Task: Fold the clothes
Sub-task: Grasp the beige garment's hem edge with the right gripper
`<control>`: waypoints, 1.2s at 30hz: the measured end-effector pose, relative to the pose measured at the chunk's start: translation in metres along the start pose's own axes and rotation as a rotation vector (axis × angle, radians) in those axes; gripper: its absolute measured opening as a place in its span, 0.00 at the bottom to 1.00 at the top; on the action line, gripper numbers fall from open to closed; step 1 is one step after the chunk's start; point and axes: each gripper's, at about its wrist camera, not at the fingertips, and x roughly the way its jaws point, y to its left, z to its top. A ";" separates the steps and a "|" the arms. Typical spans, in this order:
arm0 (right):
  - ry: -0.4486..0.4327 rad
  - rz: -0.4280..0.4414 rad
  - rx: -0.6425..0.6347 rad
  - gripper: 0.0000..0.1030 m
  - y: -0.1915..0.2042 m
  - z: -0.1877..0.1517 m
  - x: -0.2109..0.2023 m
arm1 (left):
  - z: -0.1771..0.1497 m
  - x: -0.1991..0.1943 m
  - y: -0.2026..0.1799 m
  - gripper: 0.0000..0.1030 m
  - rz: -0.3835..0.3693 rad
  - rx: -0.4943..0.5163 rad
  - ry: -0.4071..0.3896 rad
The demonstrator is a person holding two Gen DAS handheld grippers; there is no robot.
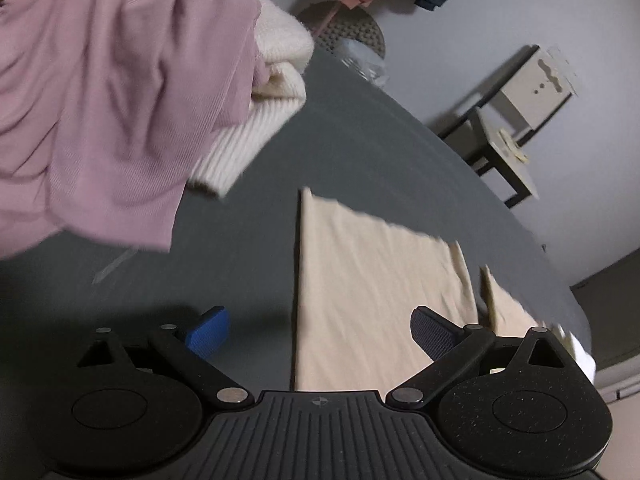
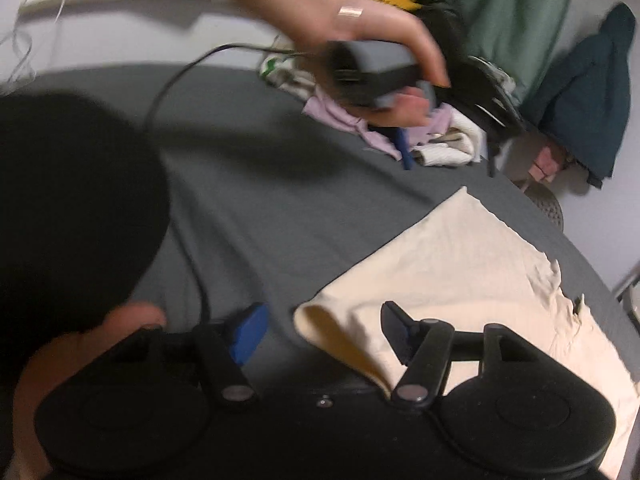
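Home bedroom, grey-sheeted bed (image 1: 360,128), heaped clothes (image 1: 100,100), hanging jacket (image 2: 588,92), side table (image 1: 508,152)

A small side table (image 1: 516,128) is standing against the pale wall (image 1: 480,20); a black cable (image 2: 188,240) is trailing across the grey sheet (image 2: 260,184)

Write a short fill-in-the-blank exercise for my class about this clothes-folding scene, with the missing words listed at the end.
1. The cream cloth lies flat on a bed sheet coloured ____.
2. In the left wrist view, the heap of clothes at upper left has a garment coloured ____ on top.
3. The left gripper has its two fingers standing ____, with nothing between them.
4. In the right wrist view, the person's hand wears a ____ on one finger.

Missing words: grey; pink; apart; ring
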 end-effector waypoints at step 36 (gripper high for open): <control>-0.054 -0.156 -0.098 0.31 0.029 -0.008 0.006 | 0.062 0.091 -0.028 0.01 0.154 0.137 -0.064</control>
